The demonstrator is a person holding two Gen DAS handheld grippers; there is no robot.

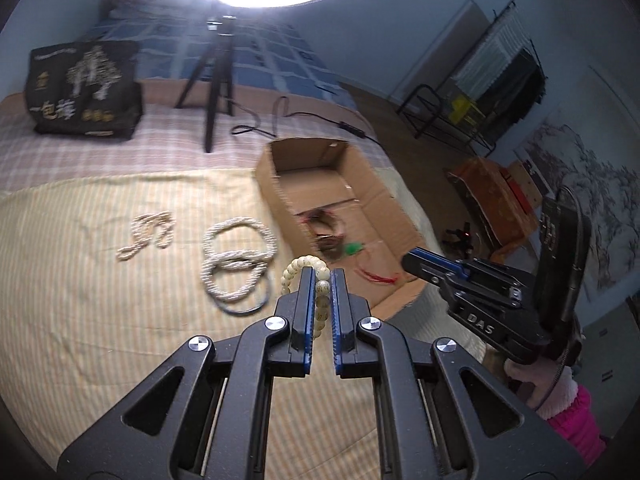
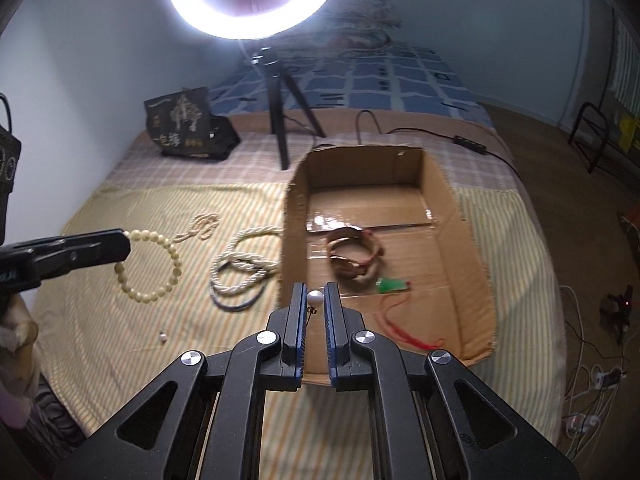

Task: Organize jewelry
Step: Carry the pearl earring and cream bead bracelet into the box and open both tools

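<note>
My left gripper (image 1: 323, 274) is shut on a cream bead bracelet (image 1: 308, 266), which hangs in the air over the striped cloth; from the right wrist view that bracelet (image 2: 154, 264) dangles from the left gripper (image 2: 122, 246). My right gripper (image 2: 315, 292) is shut on a pearl earring (image 2: 315, 298) just above the near wall of the open cardboard box (image 2: 468, 240). In the left wrist view the right gripper (image 1: 412, 258) hovers over the box's (image 1: 276, 184) near right corner. Brown bracelets (image 2: 354, 258) and a green pendant with red cord (image 2: 394, 286) lie inside.
On the cloth lie a white rope necklace with a dark ring (image 1: 236, 264), a small pearl strand (image 1: 146, 234) and a loose pearl earring (image 2: 162, 337). A ring light on a tripod (image 2: 280, 112), a black bag (image 2: 188, 124) and a cable (image 2: 468, 138) sit behind.
</note>
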